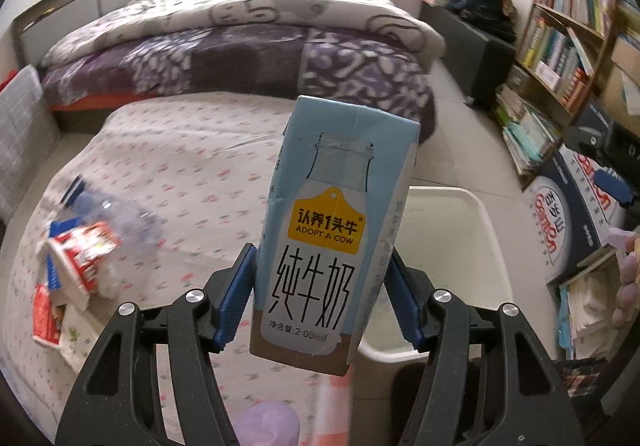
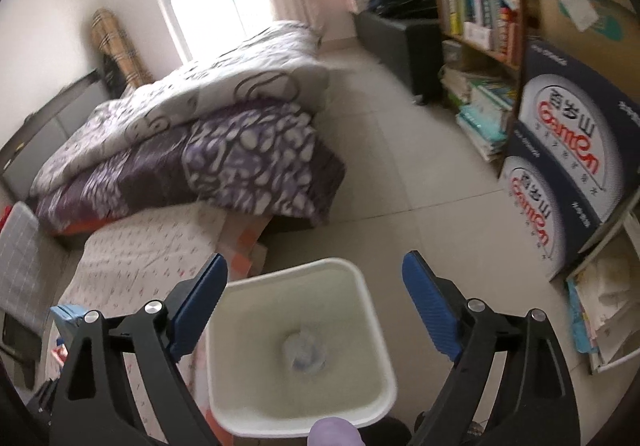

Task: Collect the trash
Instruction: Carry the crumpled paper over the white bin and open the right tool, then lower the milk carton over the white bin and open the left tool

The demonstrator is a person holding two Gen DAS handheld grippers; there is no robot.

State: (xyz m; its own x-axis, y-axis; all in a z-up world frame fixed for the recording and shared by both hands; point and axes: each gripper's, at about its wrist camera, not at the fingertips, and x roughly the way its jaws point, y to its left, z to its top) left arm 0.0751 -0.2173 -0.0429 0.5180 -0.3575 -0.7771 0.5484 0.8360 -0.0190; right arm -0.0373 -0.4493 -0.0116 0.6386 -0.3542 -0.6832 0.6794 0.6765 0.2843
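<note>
Left gripper (image 1: pixel 320 286) pinching the milk carton (image 1: pixel 336 230) upright, above the bed's (image 1: pixel 180 150) near edge. Right gripper (image 2: pixel 316 306) spread wide, nothing between, above the white bin (image 2: pixel 372 310); crumpled clear plastic (image 2: pixel 306 352) lies inside.

A pale blue milk carton (image 1: pixel 336 230) stands upright, clamped near its base. A white bin (image 2: pixel 300 350) on the floor holds a crumpled clear bottle (image 2: pixel 306 352).

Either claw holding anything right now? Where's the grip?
Left claw holds the blue milk carton upright, pads on its two narrow sides at the lower half. Right claw is open and empty above the white bin.
</note>
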